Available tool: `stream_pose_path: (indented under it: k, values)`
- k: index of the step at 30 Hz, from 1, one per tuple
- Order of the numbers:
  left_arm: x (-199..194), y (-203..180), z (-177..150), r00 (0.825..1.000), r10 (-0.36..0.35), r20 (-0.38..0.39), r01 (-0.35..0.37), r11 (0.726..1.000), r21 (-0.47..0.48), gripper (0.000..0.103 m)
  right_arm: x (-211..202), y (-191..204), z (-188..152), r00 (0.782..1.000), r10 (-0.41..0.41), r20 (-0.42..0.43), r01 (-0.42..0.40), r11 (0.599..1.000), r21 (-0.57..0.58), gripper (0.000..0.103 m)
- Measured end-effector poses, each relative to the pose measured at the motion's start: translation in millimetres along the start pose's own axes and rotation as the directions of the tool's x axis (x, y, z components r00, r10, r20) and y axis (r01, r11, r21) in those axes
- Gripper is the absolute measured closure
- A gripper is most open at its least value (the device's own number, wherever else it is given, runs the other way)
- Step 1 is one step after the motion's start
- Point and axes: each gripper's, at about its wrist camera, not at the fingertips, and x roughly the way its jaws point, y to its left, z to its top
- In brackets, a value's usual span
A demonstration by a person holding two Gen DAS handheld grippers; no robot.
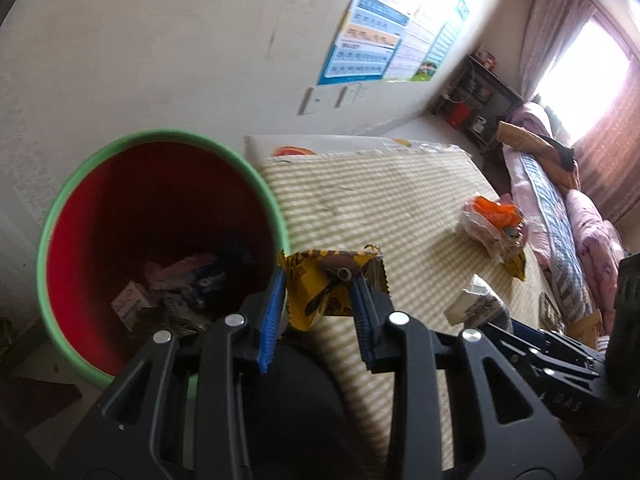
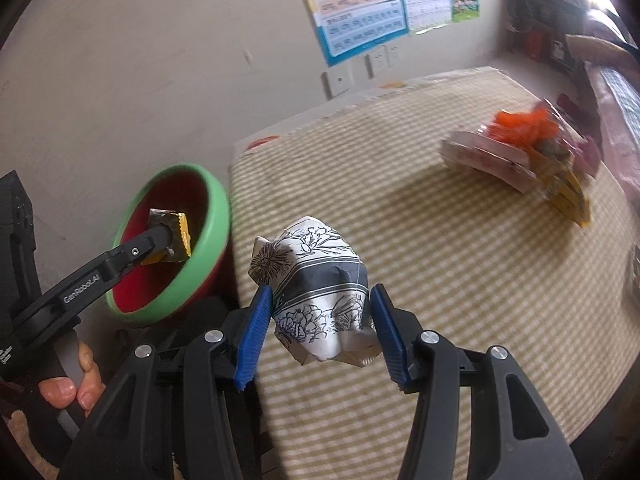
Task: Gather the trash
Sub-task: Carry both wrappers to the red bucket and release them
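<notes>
My left gripper (image 1: pixel 320 276) is shut on a crumpled yellow snack wrapper (image 1: pixel 320 292), held at the right rim of a red bin with a green rim (image 1: pixel 160 138). Several bits of trash lie at the bin's bottom. In the right wrist view the same wrapper (image 2: pixel 172 236) hangs over the bin (image 2: pixel 216 208). My right gripper (image 2: pixel 318 292) is shut on a crumpled white paper box with black flower prints (image 2: pixel 316 280), held above the striped tablecloth (image 2: pixel 440 280). That box also shows in the left wrist view (image 1: pixel 472 304).
A pile of orange, pink and yellow wrappers (image 1: pixel 496 224) lies on the table's far right, blurred in the right wrist view (image 2: pixel 520 148). A wall with posters (image 1: pixel 384 32) stands behind. A bed with pink bedding (image 1: pixel 560 200) runs along the right. A hand (image 2: pixel 76 380) grips the left tool.
</notes>
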Motion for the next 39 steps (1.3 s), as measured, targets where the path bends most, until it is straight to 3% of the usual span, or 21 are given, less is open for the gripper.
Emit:
stream_pose_path:
  k: [12,23,25,26,33,36,39]
  values:
    - [-11.1,61.8,5.9,0.992,0.122,0.025,-0.120,0.990,-0.080,0.072,26.4,55.4,17.3,0.996,0.078,-0.034,-0.081,0.992,-0.092,0.054]
    - [-17.5,98.6,1.6,0.980,0.196,0.017,-0.192,0.972,-0.140,0.072,52.4,129.7,47.7,0.983,0.177,-0.053,-0.185,0.958,-0.218,0.052]
    - [-17.7,101.9,0.5,0.978,0.208,0.014,-0.203,0.967,-0.152,0.066,55.7,136.9,51.7,0.979,0.195,-0.056,-0.203,0.954,-0.220,0.052]
    - [-17.8,105.0,-0.5,0.976,0.216,0.011,-0.212,0.963,-0.164,0.058,56.0,138.1,53.0,0.979,0.198,-0.056,-0.206,0.954,-0.218,0.049]
    - [-17.3,105.3,-2.8,0.977,0.215,0.001,-0.212,0.963,-0.167,0.052,48.4,114.3,53.7,0.981,0.190,-0.033,-0.193,0.967,-0.167,0.045]
    - [-16.3,99.9,-2.1,0.979,0.205,0.002,-0.202,0.967,-0.153,0.046,43.0,73.9,52.6,0.993,0.118,-0.002,-0.118,0.987,-0.110,0.045]
    - [-14.4,92.3,-1.5,0.982,0.189,0.006,-0.187,0.972,-0.141,0.036,33.7,12.3,51.5,0.999,-0.020,0.043,0.021,1.000,-0.018,0.045]
